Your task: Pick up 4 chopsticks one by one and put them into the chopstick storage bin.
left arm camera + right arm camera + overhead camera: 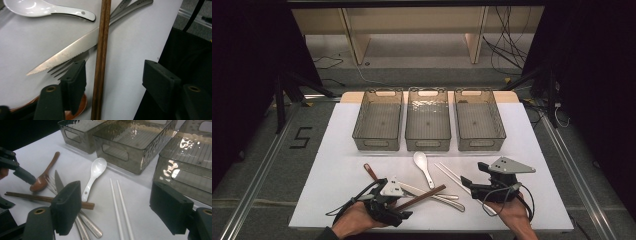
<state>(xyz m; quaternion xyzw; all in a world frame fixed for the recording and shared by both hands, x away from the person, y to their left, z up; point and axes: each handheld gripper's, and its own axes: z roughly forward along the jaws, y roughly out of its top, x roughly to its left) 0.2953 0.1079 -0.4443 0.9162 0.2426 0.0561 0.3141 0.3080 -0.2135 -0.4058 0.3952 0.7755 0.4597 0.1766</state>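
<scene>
Brown wooden chopsticks (422,197): a pair lying side by side flat on the white table (337,145), near the front edge. In the high view the long axis runs diagonally, one end low by the left gripper (404,209), the other end up and to the right, toward the white ceramic spoon (423,167). The pair crosses over a serrated knife (65,53) and a fork (68,65).

Left gripper: jaws partly open and straddling the chopsticks. In the left gripper view the pair (101,60) runs lengthwise up the gap, just beside the left jaw and well apart from the right one. The pads do not press on the wood; nothing is grasped. A brown wooden spoon (43,176) lies just under the left jaw.

Right gripper (472,176): jaws wide apart, nothing between them, held above the table at front right. White chopsticks (120,207) lie on the table ahead of it.

Three clear bins (428,120) stand in a row at the far side of the table.
</scene>
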